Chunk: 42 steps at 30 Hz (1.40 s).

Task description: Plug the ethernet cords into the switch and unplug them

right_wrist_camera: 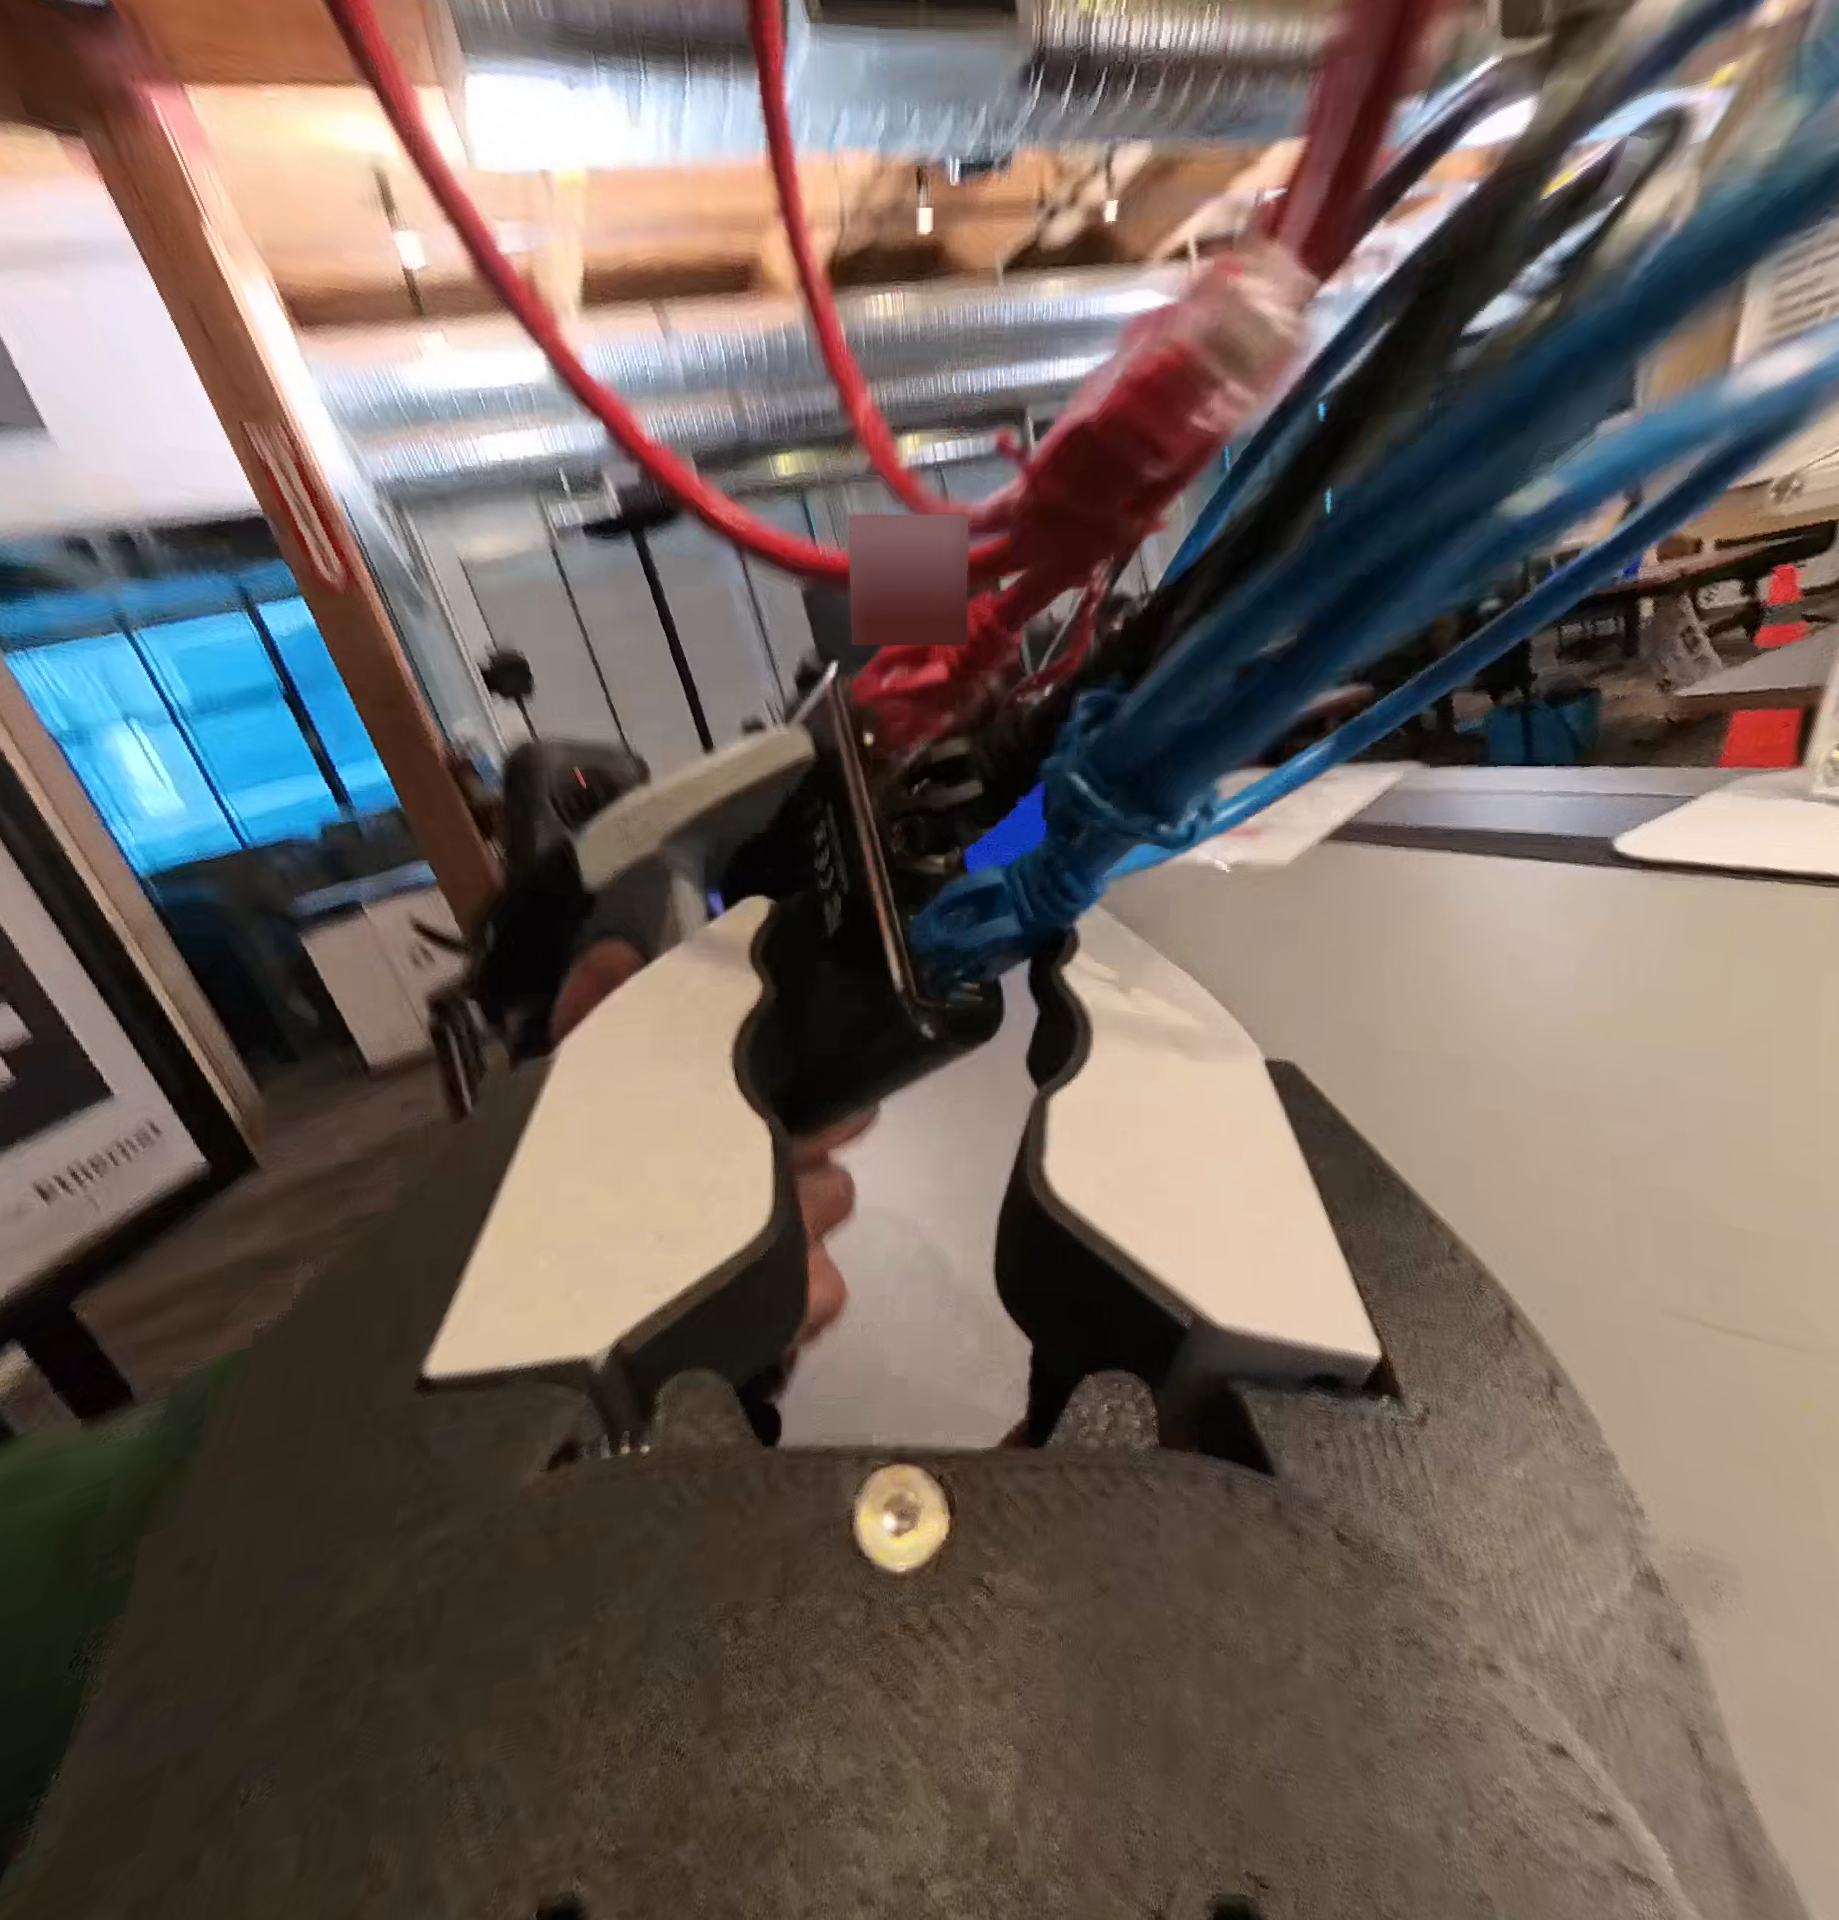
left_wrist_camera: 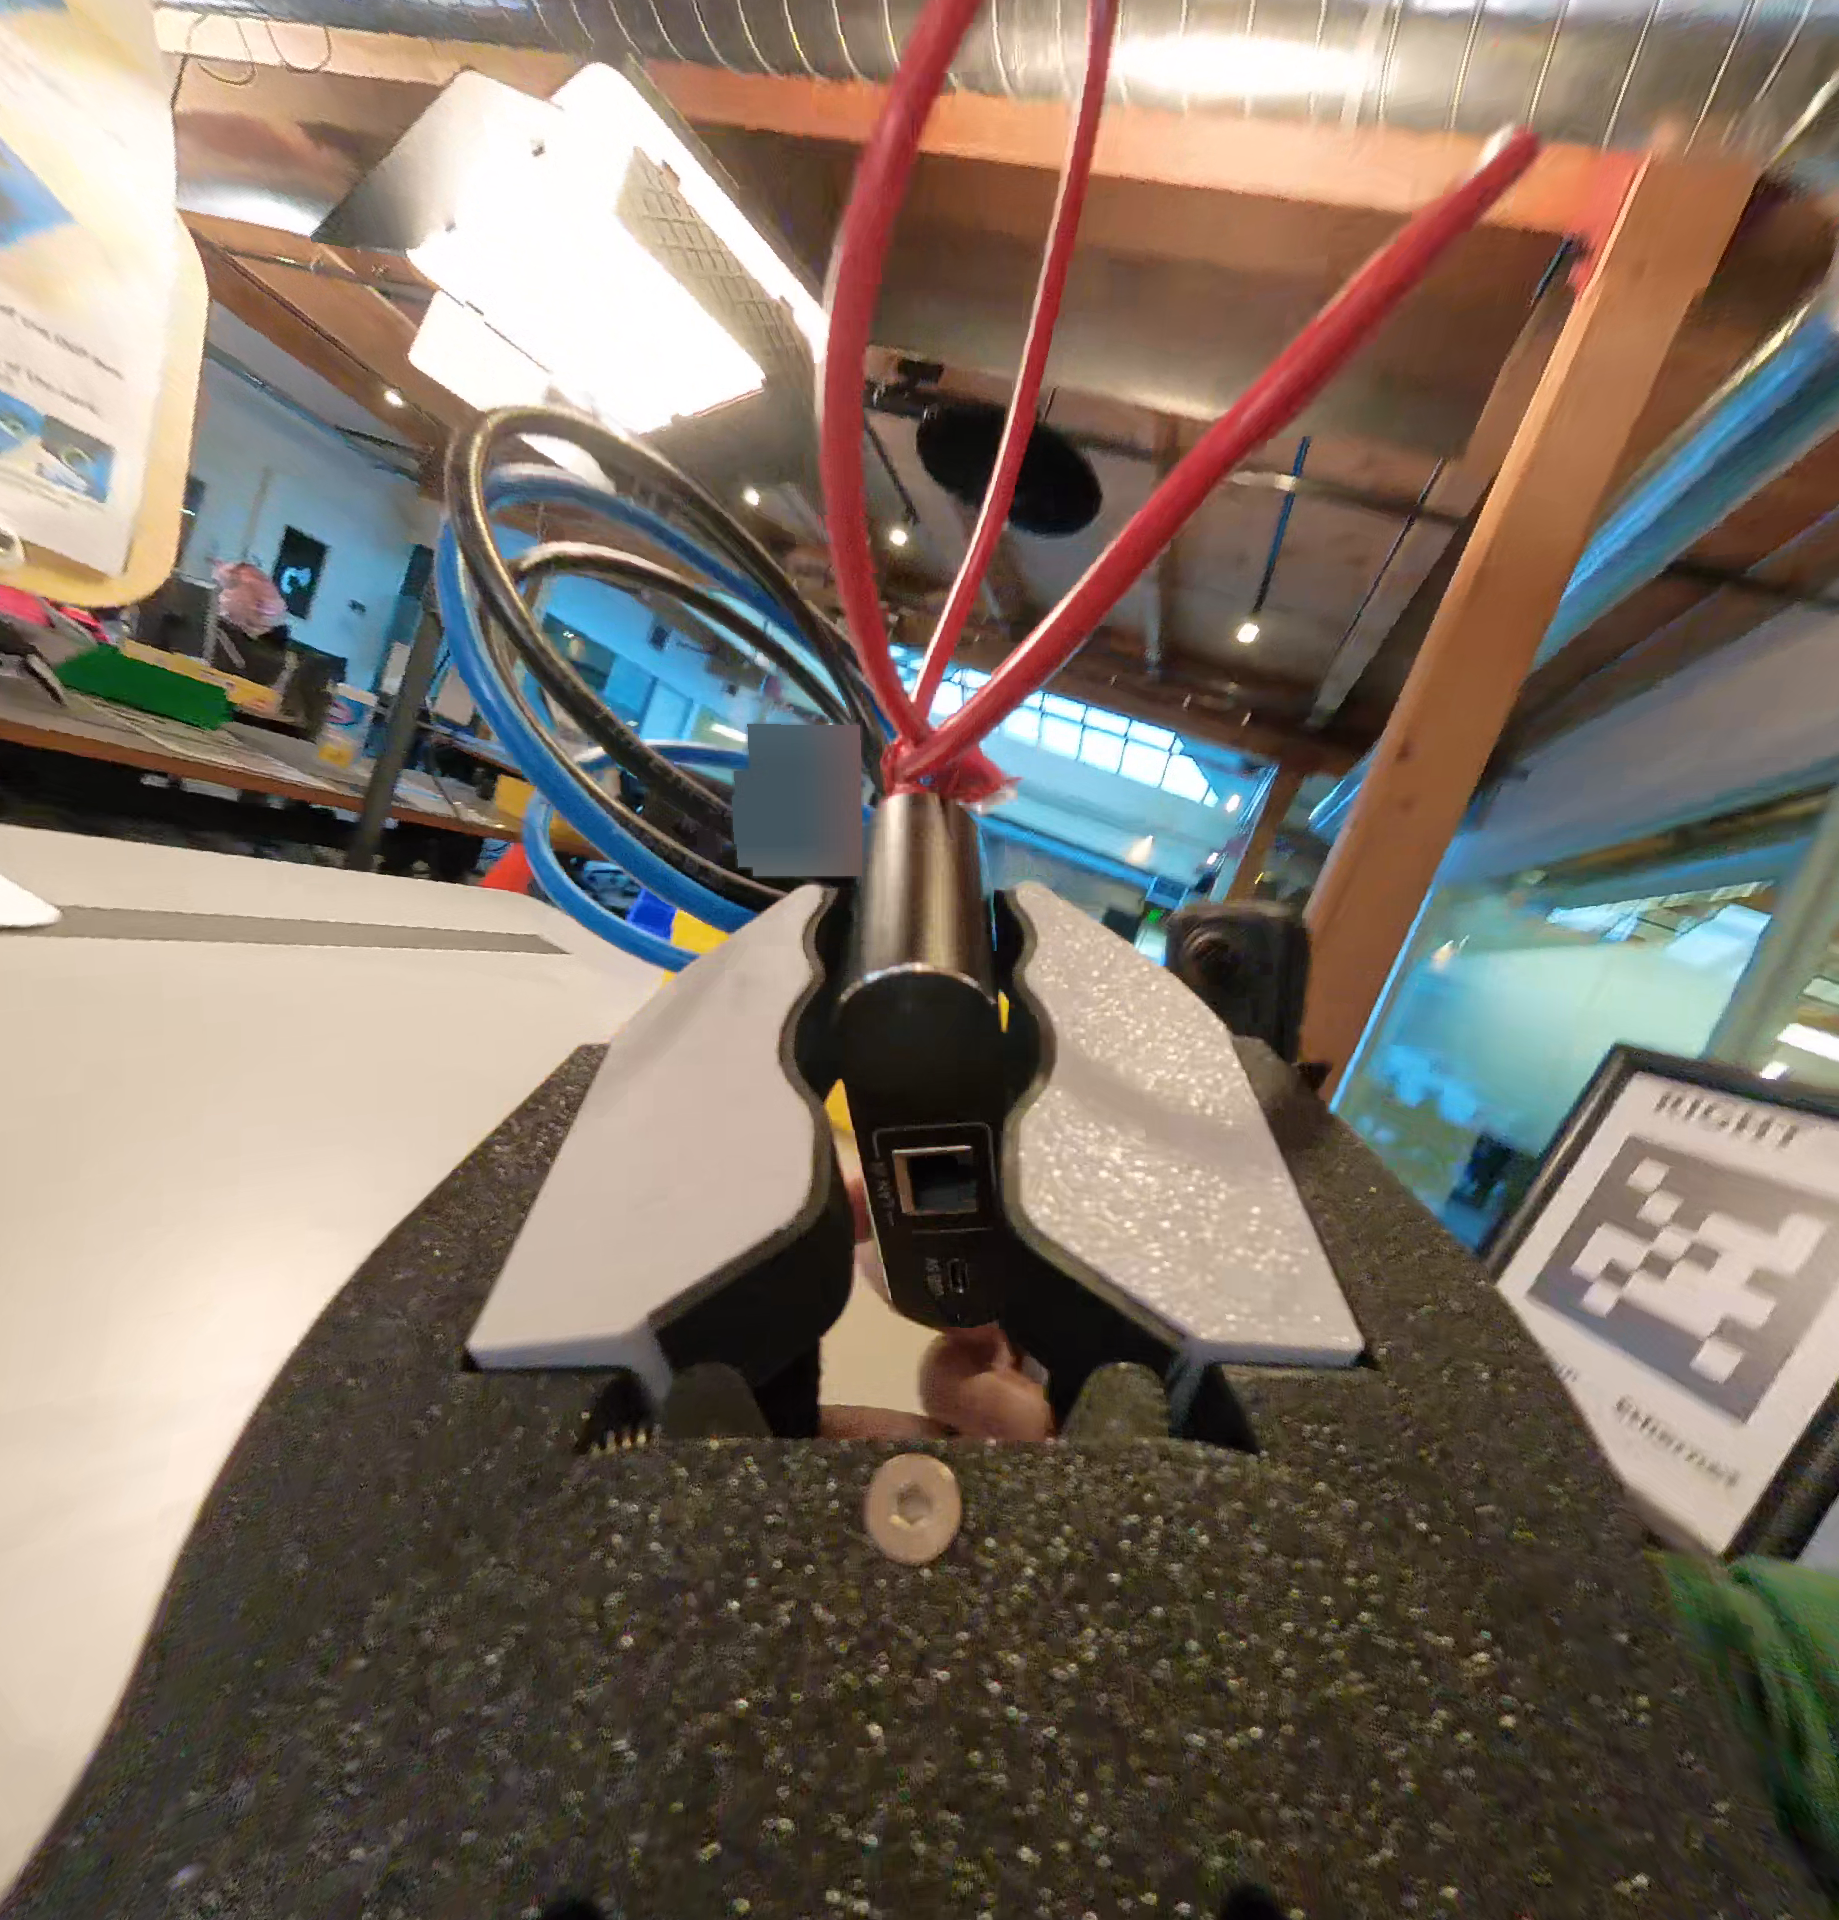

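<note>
Gripping the black switch [left_wrist_camera: 920, 1049] between its two grey fingers [left_wrist_camera: 686, 1122], the left gripper [left_wrist_camera: 917, 997] holds the device lifted off the grey table [left_wrist_camera: 219, 1091], end-on to the camera. The jaws are narrowed onto the slim black body from both sides. On the face turned toward the lens sits one empty network port [left_wrist_camera: 934, 1181], with a smaller socket just below it. From the far end of the switch, red ethernet cords [left_wrist_camera: 998, 416] fan upward in loops, bound together where they meet the device. Blue cords [left_wrist_camera: 499, 707] and black cords [left_wrist_camera: 541, 644] coil out to the left behind the fingers. At the right edge stands a framed marker card [left_wrist_camera: 1704, 1278], and a green sleeve [left_wrist_camera: 1788, 1683] shows in the lower corner.

In the right wrist view, much blurred by motion, the right gripper [right_wrist_camera: 910, 997] has its jaws partly open around the corner of the same switch [right_wrist_camera: 842, 935]; whether the fingers touch it cannot be told. A blue plug [right_wrist_camera: 972, 920] lies between the fingertips at the switch's edge, with its blue cords [right_wrist_camera: 1414, 582] sweeping up to the right. Red cords [right_wrist_camera: 624, 416] and a red plug [right_wrist_camera: 1133, 416] hang above. The left gripper [right_wrist_camera: 686, 821] appears farther off at the left, clamped on the switch. A person's fingers [right_wrist_camera: 827, 1226] show beneath the switch.
</note>
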### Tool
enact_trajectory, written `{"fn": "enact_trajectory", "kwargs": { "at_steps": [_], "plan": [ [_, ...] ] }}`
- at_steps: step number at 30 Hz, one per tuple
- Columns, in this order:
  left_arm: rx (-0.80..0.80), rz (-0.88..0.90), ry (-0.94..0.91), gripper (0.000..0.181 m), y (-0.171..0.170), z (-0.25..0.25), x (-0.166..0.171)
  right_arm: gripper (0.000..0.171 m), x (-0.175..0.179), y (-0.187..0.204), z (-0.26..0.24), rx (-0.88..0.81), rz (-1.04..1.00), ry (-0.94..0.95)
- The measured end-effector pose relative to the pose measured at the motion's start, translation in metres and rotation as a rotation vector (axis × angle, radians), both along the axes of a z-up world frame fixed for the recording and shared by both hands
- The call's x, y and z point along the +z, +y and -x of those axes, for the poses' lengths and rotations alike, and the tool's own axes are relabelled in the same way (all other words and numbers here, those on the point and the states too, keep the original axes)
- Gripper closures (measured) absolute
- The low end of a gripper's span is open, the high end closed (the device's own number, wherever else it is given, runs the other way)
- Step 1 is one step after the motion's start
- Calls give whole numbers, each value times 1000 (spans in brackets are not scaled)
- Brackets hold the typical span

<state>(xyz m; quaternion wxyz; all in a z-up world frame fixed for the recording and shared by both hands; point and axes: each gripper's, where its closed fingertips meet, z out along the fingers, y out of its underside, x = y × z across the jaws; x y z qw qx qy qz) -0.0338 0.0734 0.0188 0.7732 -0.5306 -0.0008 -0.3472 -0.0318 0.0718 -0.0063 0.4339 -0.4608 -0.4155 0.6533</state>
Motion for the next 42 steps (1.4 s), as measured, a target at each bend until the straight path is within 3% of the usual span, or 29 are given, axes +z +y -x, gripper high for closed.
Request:
{"fn": "enact_trajectory", "kwargs": {
  "at_steps": [3,7,15,19,27,36,42],
  "plan": [
    [26,35,147,154,-3,-1,-5,117,-21,-7,1,-30,-165,-130],
    [22,80,283,154,-5,-5,-14,117,-39,-11,-1,2,-200,-272],
    [29,298,87,154,7,33,-42,131,-90,-17,-24,103,-326,-641],
    [8,367,95,154,11,29,-56,138,-66,-24,-29,130,-394,-514],
    [-138,326,292,154,5,-15,-58,142,-28,-10,-28,-9,-428,-266],
    [-182,314,409,154,1,-32,-63,147,-51,8,-31,-50,-582,-350],
    [-158,313,381,154,2,-26,-61,152,-38,-1,-36,-40,-641,-285]
  ]
}}
